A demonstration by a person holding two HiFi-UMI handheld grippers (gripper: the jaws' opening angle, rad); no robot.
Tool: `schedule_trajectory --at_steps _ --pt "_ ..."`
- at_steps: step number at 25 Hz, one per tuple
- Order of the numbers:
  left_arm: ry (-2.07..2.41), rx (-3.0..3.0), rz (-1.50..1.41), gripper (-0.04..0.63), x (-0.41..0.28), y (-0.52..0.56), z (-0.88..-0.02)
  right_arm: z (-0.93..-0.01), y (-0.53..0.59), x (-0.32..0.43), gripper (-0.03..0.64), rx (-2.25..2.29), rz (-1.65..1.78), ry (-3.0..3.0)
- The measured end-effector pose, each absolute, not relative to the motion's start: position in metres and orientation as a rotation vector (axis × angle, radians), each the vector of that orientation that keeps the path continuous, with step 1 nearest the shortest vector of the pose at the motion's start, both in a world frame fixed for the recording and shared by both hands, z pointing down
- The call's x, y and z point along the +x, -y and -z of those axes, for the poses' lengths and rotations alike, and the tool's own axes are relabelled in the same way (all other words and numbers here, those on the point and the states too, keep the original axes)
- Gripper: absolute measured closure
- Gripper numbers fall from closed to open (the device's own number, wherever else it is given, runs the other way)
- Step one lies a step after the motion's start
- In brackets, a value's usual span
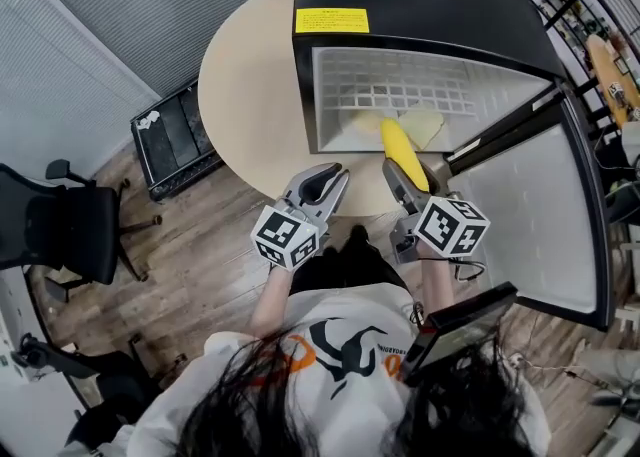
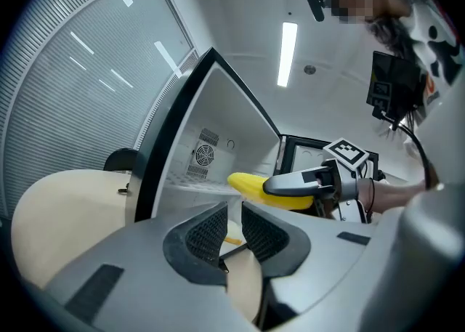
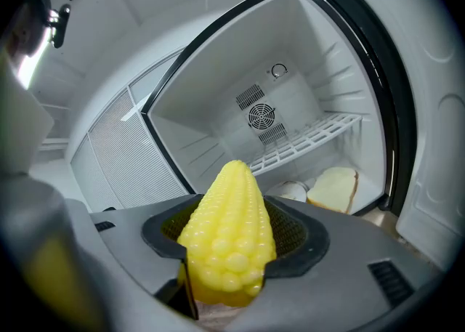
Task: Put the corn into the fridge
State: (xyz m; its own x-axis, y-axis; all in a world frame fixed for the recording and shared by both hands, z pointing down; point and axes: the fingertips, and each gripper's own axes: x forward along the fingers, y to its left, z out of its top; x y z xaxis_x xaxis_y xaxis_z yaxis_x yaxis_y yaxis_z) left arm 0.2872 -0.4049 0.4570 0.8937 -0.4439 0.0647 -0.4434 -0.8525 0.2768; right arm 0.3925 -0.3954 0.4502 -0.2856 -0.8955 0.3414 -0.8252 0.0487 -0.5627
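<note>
A yellow corn cob (image 1: pixel 403 148) is held lengthwise at the fridge's open mouth, and my right gripper (image 1: pixel 412 173) is shut on its rear end. In the right gripper view the corn (image 3: pixel 229 229) fills the space between the black pads and points into the white interior. The black mini fridge (image 1: pixel 420 5) stands on a round beige table (image 1: pixel 250 95) with its door (image 1: pixel 530 215) swung out to the right. My left gripper (image 1: pixel 330 175) hovers just left of the corn at the table's near edge, shut on nothing. From the left gripper view, the corn (image 2: pixel 251 185) crosses in front of the fridge opening.
Inside the fridge there is a wire shelf (image 3: pixel 305 142). On its floor lie a bread slice (image 3: pixel 333 187) and a pale round item (image 3: pixel 287 191). A black office chair (image 1: pixel 60 225) and a black crate (image 1: pixel 175 140) stand on the wooden floor to the left.
</note>
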Motion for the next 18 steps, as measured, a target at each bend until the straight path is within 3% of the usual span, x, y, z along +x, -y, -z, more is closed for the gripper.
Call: schedule_trajectory --at_steps 18 --pt "0.701 2.780 0.030 0.535 0.318 0.438 -0.449 -0.437 0.507 0.450 0.354 -1.955 0.754 -2.612"
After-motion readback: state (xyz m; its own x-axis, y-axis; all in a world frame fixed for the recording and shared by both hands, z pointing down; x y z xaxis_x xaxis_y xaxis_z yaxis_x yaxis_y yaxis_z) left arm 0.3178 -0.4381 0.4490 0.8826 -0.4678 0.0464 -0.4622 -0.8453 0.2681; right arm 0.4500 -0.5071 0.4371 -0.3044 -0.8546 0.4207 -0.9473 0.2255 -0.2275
